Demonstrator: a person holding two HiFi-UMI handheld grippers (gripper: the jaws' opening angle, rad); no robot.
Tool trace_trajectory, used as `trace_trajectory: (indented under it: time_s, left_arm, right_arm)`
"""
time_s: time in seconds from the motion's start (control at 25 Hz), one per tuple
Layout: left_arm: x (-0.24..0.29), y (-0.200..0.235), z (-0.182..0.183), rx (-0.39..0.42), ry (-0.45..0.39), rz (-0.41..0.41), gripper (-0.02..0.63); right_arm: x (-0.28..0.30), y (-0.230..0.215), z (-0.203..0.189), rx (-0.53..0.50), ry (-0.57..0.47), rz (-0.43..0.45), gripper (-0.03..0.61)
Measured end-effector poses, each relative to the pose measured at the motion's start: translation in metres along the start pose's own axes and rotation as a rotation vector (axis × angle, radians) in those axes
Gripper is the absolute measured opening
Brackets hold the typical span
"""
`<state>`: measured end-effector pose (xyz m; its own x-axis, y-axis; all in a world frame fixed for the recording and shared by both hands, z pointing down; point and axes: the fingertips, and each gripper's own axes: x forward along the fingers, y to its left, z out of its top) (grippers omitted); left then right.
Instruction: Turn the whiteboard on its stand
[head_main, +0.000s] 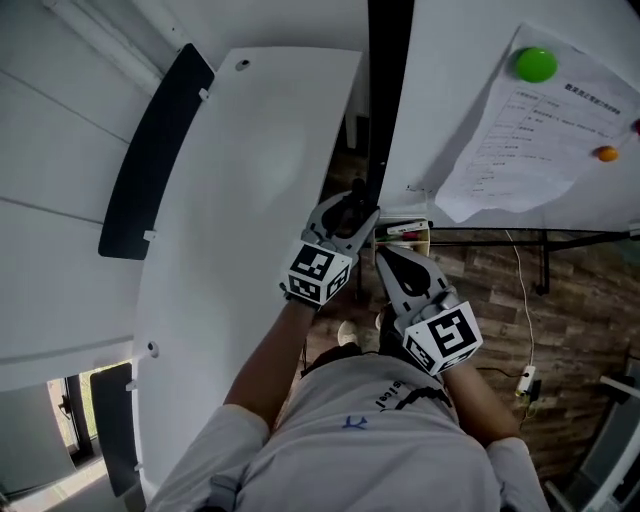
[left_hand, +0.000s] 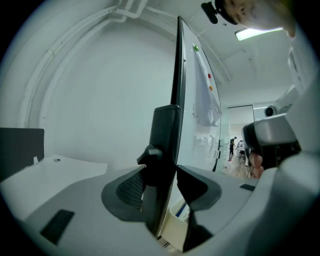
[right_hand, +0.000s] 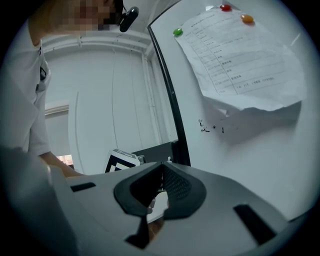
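The whiteboard (head_main: 470, 60) stands edge-on to me, and its dark frame (head_main: 388, 100) runs up the middle of the head view. A paper sheet (head_main: 530, 140) hangs on its face under a green magnet (head_main: 535, 64). My left gripper (head_main: 352, 205) is shut on the frame's edge. In the left gripper view the frame (left_hand: 175, 75) fills the gap between the jaws of the left gripper (left_hand: 161, 180), beside a black knob (left_hand: 149, 155). My right gripper (head_main: 385, 258) hovers just right of it, shut and empty. In its own view the right gripper (right_hand: 161, 172) points at the board's face (right_hand: 260, 150).
A white desk top (head_main: 250, 200) with dark side panels (head_main: 155, 150) lies close on the left. A marker tray (head_main: 405, 232) sits under the board. The stand's black rail (head_main: 545, 265) and a power strip (head_main: 525, 380) are on the wooden floor (head_main: 580, 330) at right.
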<state>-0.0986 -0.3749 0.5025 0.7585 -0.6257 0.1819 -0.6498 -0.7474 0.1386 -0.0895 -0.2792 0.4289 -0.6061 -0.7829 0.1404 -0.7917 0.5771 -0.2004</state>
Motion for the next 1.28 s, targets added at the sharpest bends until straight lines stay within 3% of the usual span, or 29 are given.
trace_trajectory:
  time_s: [0.16, 0.44, 0.72, 1.28]
  left_arm:
    - [0.01, 0.005, 0.001, 0.018, -0.007, -0.065, 0.199]
    - [0.006, 0.001, -0.003, 0.004, 0.009, -0.066, 0.193]
    - [0.0, -0.005, -0.006, -0.01, 0.02, -0.032, 0.193]
    - [-0.031, -0.016, 0.001, -0.06, 0.021, 0.143, 0.193]
  right_arm:
    - [0.001, -0.003, -0.003, 0.003, -0.026, -0.147, 0.014]
    - [-0.01, 0.0, -0.005, 0.022, -0.015, -0.223, 0.013]
    - [-0.018, 0.006, -0.007, 0.02, 0.004, -0.187, 0.013]
    - [-0.075, 0.021, -0.009, 0.032, 0.021, -0.068, 0.014]
